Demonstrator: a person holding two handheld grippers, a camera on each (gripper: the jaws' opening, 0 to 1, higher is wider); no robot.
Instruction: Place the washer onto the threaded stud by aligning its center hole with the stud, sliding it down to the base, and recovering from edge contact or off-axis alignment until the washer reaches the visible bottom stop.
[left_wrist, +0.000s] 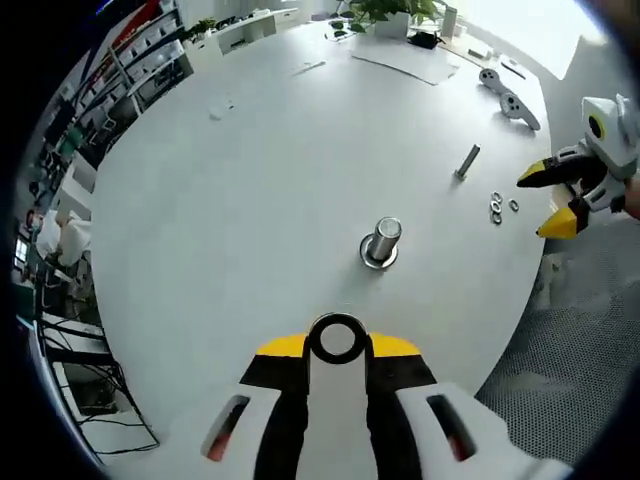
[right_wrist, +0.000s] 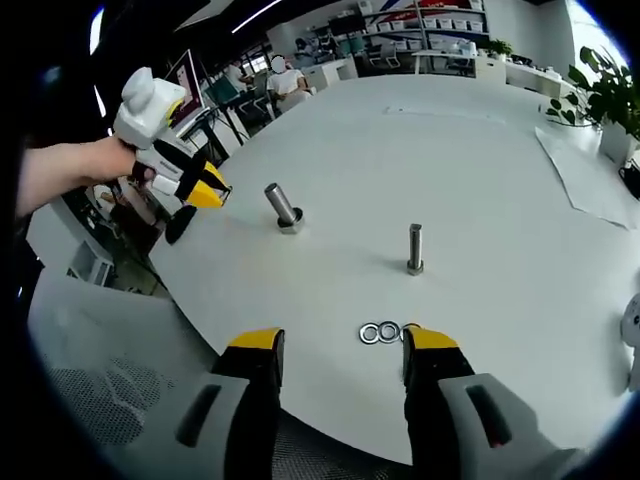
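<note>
Two washers (right_wrist: 379, 333) between right jaws – untouched, stud (right_wrist: 415, 249) beyond

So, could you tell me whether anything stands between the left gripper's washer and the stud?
Nothing visible does. The left gripper holds a washer, and only bare table lies between it and the upright stud.

White table (right_wrist: 480, 160) w/ 2 studs (right_wrist: 415, 248), 3 washers (right_wrist: 380, 333).
</note>
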